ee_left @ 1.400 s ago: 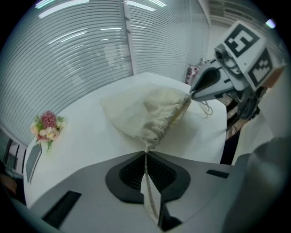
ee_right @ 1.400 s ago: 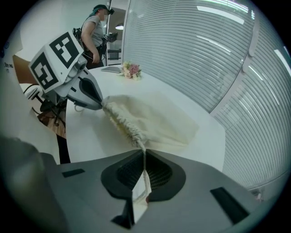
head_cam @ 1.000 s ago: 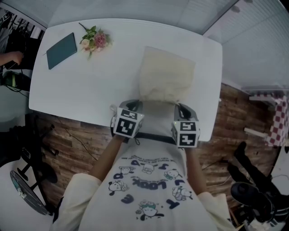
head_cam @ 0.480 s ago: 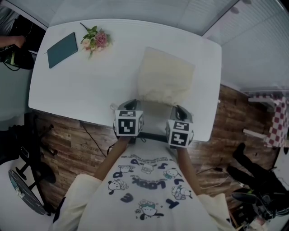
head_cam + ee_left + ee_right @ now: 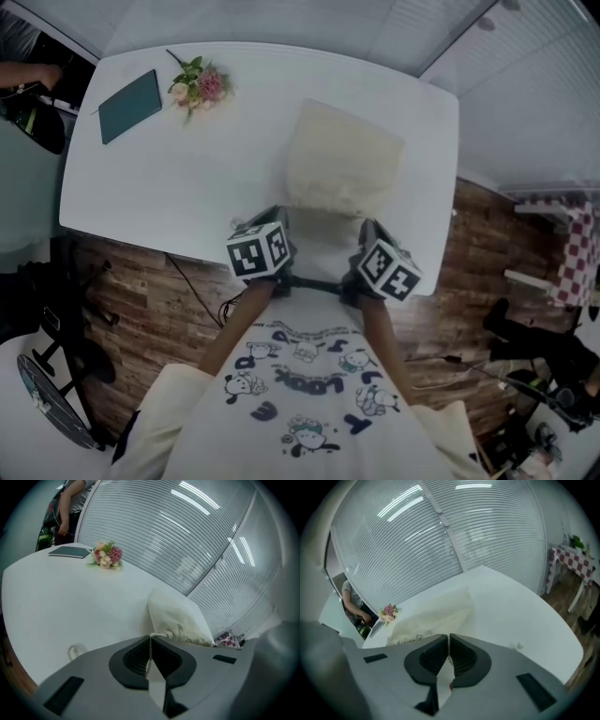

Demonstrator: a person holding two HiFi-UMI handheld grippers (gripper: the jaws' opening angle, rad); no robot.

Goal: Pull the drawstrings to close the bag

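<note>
Overhead, listed left to right:

- Room: slatted blinds point(image 5: 187, 536) are seen behind a white table point(image 5: 187, 187); a wood-plank floor point(image 5: 141, 281) lies below, and a chequered cloth point(image 5: 581, 244) is seen at far right.
- Far-left corner: a teal notebook point(image 5: 128, 105) is laid just beside a flower posy point(image 5: 197, 82); the tabletop between these and the near edge is left bare.
- Bag point(image 5: 342, 159): cream cloth, laid right of centre, its gathered mouth turned to the near edge.
- Left gripper point(image 5: 150, 648): jaws are clamped on the left drawstring point(image 5: 154, 635).
- Right gripper point(image 5: 448, 651): jaws are pressed together on the right drawstring point(image 5: 449, 659).
</note>
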